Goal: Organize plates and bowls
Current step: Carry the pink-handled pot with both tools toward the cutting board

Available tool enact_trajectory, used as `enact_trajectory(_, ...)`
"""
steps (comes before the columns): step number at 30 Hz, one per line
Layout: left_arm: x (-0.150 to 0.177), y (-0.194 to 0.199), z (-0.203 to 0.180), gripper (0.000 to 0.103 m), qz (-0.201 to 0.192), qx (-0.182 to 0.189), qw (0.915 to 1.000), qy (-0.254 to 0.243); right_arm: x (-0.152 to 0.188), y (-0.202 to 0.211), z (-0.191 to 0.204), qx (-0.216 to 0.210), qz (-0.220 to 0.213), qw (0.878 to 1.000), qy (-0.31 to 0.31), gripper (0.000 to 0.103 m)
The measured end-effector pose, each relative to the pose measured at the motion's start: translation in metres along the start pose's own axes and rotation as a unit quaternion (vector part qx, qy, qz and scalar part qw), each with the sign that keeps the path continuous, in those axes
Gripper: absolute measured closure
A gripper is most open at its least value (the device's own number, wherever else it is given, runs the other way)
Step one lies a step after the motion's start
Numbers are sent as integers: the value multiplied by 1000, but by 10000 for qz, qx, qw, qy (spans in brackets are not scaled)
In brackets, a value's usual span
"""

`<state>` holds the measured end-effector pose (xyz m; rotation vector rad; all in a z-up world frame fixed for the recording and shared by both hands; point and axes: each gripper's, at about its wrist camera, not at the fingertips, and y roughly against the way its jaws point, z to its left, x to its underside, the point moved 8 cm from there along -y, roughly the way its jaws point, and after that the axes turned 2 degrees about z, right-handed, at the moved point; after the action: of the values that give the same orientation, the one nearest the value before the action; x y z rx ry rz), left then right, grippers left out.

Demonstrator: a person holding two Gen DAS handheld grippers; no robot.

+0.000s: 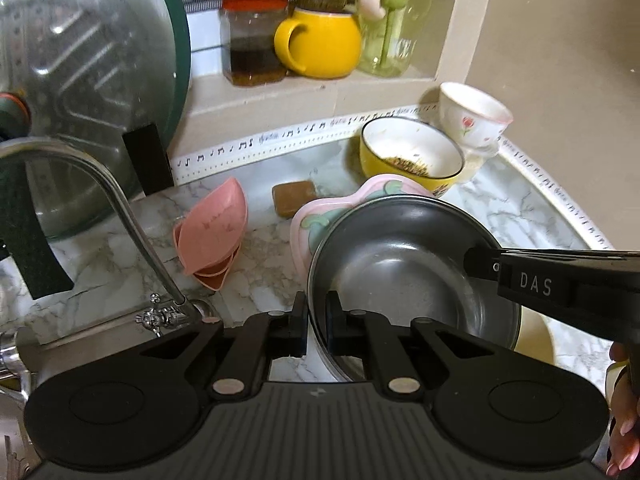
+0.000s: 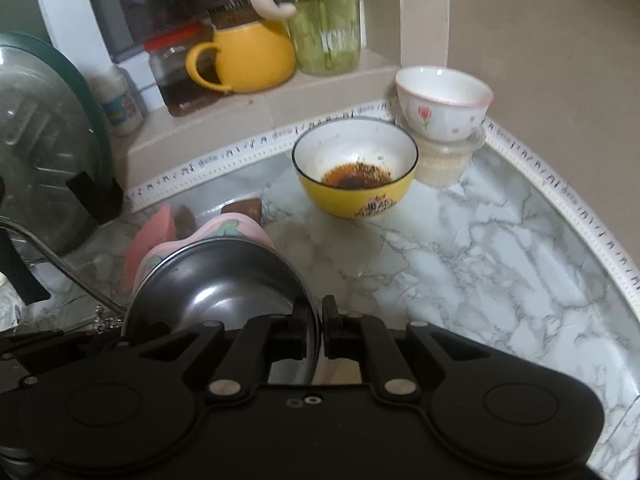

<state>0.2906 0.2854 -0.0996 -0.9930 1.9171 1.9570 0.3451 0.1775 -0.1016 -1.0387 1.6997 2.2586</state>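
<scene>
Left claw (image 1: 317, 320): nearest in the left wrist view, bottom centre; its two fingers pinch the near rim of the steel bowl (image 1: 400, 264).
Right claw (image 2: 319, 320): nearest in the right wrist view, bottom centre; pressed on the rim of the same steel bowl (image 2: 216, 280), on its right side.
Steel bowl, place: centre right of the left view, lower left of the right view; held by both claws above the marble table (image 2: 480, 264), and it covers part of the pink plate (image 1: 320, 210).
Only in the left view: the other claw, marked DAS, reaching in from the right edge onto the far rim; a hand (image 1: 624, 440) in the lower right corner; the faucet (image 1: 120, 200) at the left; the pink boat-shaped dishes (image 1: 212, 232), nested, count not clear.
Only in the right view: the dark residue at the bottom of the yellow bowl (image 2: 356, 168); a small white bottle (image 2: 120, 100) at the left; the clear tub (image 2: 444, 156) under the white cup.
Bowls, counted: one steel, one yellow (image 1: 412, 152), one white cup with a flower (image 2: 444, 100).
Plates, counted: one pink.
On the shelf, top of both views: one yellow mug (image 1: 324, 44), one dark jar (image 1: 254, 40), one green bottle (image 1: 388, 20).
Glass lid (image 1: 80, 80): one, upper left, standing on its edge.
Brown block (image 1: 294, 198): one, on the table just behind the pink plate.
</scene>
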Motion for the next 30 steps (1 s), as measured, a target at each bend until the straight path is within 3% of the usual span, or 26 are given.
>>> enact_trajectory(16,10,74,-59,95,-289,399,9974,-530,12,96,-28,352,-425,9984,-92,95)
enact_trajectory(30,65,101,-131,95,-105,907,9877,-1269,71,153,-92,820,-369,9945,-539,95)
